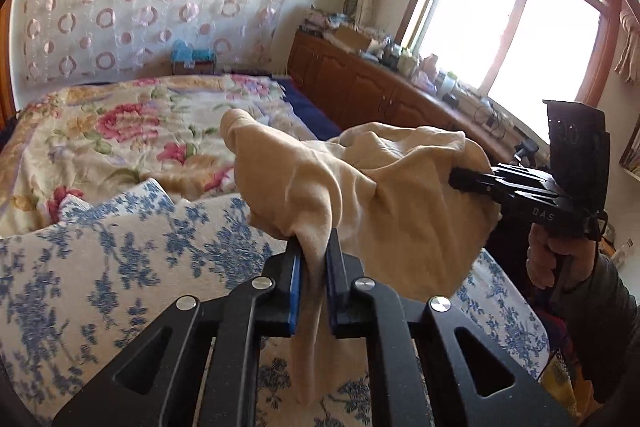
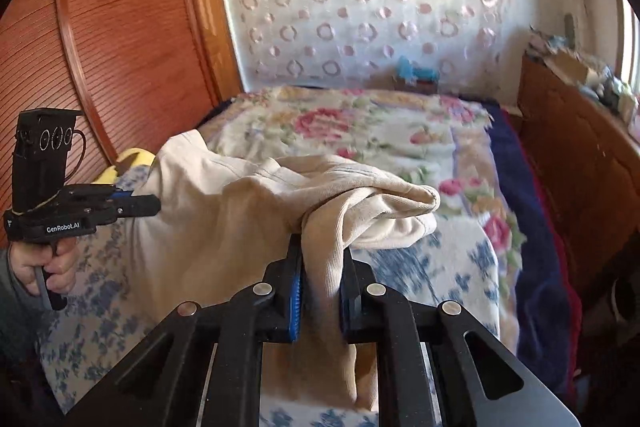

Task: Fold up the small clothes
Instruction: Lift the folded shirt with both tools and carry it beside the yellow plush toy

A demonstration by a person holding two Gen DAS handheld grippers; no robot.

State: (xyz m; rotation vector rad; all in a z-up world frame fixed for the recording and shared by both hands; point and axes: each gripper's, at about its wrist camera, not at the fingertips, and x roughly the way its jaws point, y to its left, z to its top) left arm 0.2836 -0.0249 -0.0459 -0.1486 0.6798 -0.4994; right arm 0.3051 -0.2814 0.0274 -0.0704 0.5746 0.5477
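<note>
A small cream garment (image 1: 376, 179) hangs in the air above the bed, bunched and stretched between both grippers. My left gripper (image 1: 314, 239) is shut on one edge of it, and a strip of cloth trails down between its fingers. My right gripper (image 2: 322, 247) is shut on the other edge of the cream garment (image 2: 224, 211). The right gripper also shows in the left wrist view (image 1: 460, 179), biting into the cloth from the right. The left gripper shows at the left of the right wrist view (image 2: 154, 205), its fingertips hidden behind the cloth.
Below lies a blue-flowered cloth (image 1: 120, 267) on a bed with a pink floral blanket (image 1: 132, 131). A wooden cabinet (image 1: 360, 87) with clutter stands under the window at the right. A wooden louvred door (image 2: 120, 39) is at the left. A patterned curtain (image 2: 360, 7) hangs behind the bed.
</note>
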